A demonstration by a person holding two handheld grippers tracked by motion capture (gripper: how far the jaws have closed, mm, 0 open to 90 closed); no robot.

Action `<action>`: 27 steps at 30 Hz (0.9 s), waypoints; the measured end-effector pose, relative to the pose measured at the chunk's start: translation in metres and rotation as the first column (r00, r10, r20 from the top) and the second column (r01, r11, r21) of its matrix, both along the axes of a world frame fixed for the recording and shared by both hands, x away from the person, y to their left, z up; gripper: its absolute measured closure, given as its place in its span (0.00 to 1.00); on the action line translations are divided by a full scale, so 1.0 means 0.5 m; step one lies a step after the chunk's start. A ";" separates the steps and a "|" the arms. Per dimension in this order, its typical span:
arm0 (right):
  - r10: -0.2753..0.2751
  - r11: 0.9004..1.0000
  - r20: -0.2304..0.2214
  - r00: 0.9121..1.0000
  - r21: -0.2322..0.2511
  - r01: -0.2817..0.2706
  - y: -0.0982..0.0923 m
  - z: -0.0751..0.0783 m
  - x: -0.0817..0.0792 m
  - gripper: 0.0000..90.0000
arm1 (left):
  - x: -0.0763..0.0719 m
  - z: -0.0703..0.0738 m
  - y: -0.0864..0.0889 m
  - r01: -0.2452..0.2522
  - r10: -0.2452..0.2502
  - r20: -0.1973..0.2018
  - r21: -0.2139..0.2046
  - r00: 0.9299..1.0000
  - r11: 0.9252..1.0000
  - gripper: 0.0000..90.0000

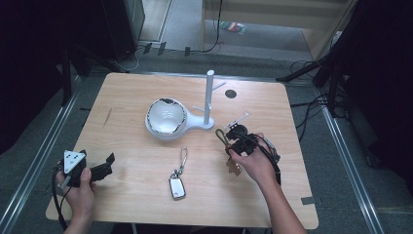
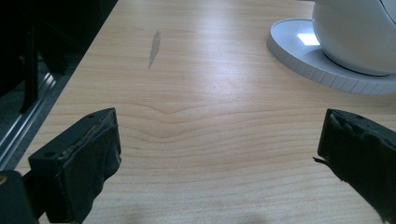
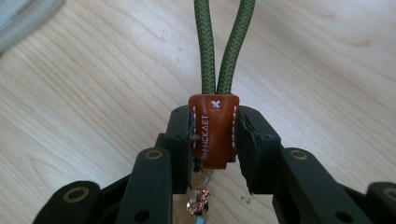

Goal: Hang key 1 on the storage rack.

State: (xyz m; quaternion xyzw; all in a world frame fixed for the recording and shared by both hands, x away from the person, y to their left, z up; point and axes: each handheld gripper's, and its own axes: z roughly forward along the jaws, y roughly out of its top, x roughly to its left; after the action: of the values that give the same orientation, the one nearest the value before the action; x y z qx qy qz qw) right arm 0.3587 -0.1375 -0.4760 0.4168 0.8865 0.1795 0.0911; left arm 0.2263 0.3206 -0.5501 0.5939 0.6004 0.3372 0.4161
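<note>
Right gripper [image 3: 215, 140] clamps a keychain by its brown leather tab [image 3: 214, 130], right of centre on the table [image 1: 146, 195].

Tab has white stitching and vertical lettering that reads roughly "HICKAET"; not sure of every letter. A green cord loop [image 3: 224, 46] rises from the tab, and small metal bits hang below it, blurred. Jaws closed onto both sides of the tab. In the high view the right gripper [image 1: 238, 139] sits just right of the white hook stand [image 1: 209, 97], whose base joins a white bowl-shaped dish [image 1: 166, 117]; contents unclear. A second keychain with a white tag [image 1: 177, 186] lies flat, near-centre, between the hands. Left gripper [image 2: 219, 154] at the near-left edge, jaws wide apart, nothing between them, dish base ahead of it.
</note>
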 end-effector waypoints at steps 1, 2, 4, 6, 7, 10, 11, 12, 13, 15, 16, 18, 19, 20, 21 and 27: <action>-0.002 1.000 0.011 1.000 0.009 0.002 -0.001 0.004 -0.001 0.76 | 0.000 0.000 0.000 0.000 0.000 0.000 0.001 1.000 1.000 0.00; -0.001 1.000 0.029 1.000 0.014 0.000 -0.004 0.010 -0.003 0.76 | 0.000 0.000 0.000 0.000 0.000 0.000 0.001 1.000 1.000 0.00; -0.017 0.999 0.062 0.998 0.041 0.014 -0.008 0.025 -0.007 0.76 | 0.000 0.000 0.000 0.001 -0.001 0.000 0.002 1.000 1.000 0.00; -0.025 0.999 0.073 0.997 0.050 0.021 -0.009 0.030 -0.008 0.76 | 0.000 0.000 0.000 0.001 -0.001 0.000 0.002 1.000 1.000 0.00; -0.039 0.996 0.096 0.995 0.079 0.031 -0.011 0.040 -0.008 0.76 | 0.000 0.000 0.000 0.001 -0.001 0.000 0.002 1.000 1.000 0.00; -0.049 0.995 0.113 0.992 0.095 0.038 -0.012 0.046 -0.008 0.76 | 0.000 0.000 0.000 0.000 0.000 0.000 0.001 1.000 1.000 0.00; -0.051 0.994 0.125 0.991 0.102 0.039 -0.013 0.050 -0.007 0.76 | 0.000 0.000 0.000 0.001 -0.001 0.000 0.001 1.000 1.000 0.00; -0.058 0.993 0.134 0.989 0.113 0.042 -0.014 0.054 -0.007 0.76 | 0.000 0.000 0.000 0.001 -0.001 0.000 0.001 1.000 1.000 0.00; -0.064 0.991 0.142 0.988 0.124 0.046 -0.015 0.057 -0.007 0.76 | 0.000 0.000 0.000 0.001 -0.001 0.000 0.001 1.000 1.000 0.00; -0.075 0.989 0.155 0.985 0.141 0.053 -0.017 0.063 -0.007 0.76 | 0.000 0.000 0.000 0.002 -0.002 -0.001 0.000 1.000 1.000 0.00; -0.082 0.987 0.161 0.984 0.147 0.058 -0.018 0.066 -0.007 0.76 | 0.000 0.000 0.000 0.002 -0.002 -0.001 0.000 1.000 1.000 0.00; -0.098 0.984 0.180 0.979 0.165 0.068 -0.021 0.074 -0.006 0.76 | 0.000 0.000 0.000 0.002 -0.002 -0.001 0.000 1.000 1.000 0.00; -0.098 0.984 0.180 0.979 0.165 0.068 -0.021 0.074 -0.006 0.76 | 0.000 0.000 0.000 0.001 -0.001 0.000 0.000 1.000 1.000 0.00; -0.102 0.982 0.190 0.976 0.176 0.068 -0.023 0.077 -0.005 0.76 | 0.000 0.000 0.000 0.001 -0.001 0.000 0.001 1.000 1.000 0.00; -0.109 0.980 0.195 0.975 0.188 0.072 -0.025 0.080 -0.005 0.76 | 0.000 0.000 0.000 0.001 -0.001 0.000 0.001 1.000 1.000 0.00; -0.147 0.967 0.226 0.963 0.239 0.091 -0.037 0.100 0.000 0.76 | 0.000 0.000 0.000 0.002 -0.002 -0.001 0.002 1.000 1.000 0.00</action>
State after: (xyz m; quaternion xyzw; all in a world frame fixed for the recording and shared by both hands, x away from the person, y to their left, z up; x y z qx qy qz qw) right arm 0.3585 -0.1559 -0.4259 0.4522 0.8155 0.3232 0.1611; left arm 0.2263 0.3207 -0.5501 0.5950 0.5999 0.3369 0.4156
